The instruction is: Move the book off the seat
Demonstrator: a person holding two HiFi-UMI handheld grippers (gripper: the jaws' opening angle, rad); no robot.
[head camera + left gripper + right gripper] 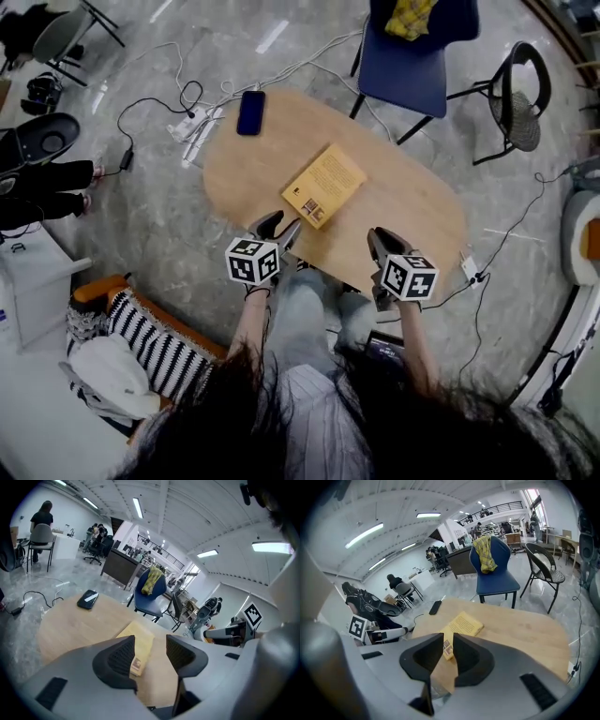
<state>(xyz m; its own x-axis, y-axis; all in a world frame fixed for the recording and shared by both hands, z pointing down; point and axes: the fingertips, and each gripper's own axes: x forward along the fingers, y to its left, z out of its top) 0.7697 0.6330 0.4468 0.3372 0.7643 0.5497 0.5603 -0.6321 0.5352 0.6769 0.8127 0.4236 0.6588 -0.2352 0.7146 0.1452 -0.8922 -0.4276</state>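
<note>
Pictured flat near the middle of the table: yellow book, clear of any seat and of both claws. Held above the table's near edge, jaws wide with nothing between: left claw. Over the same edge, jaws narrow and empty: right claw. Task, by the look of it, all but done. Likeliest trouble from here: a careless dip toward the table's middle, clipping the book and skidding it toward the phone at the table's far left rim. Awkward, too, any regrasp: thin cover flush with the table, little edge to bite.
</note>
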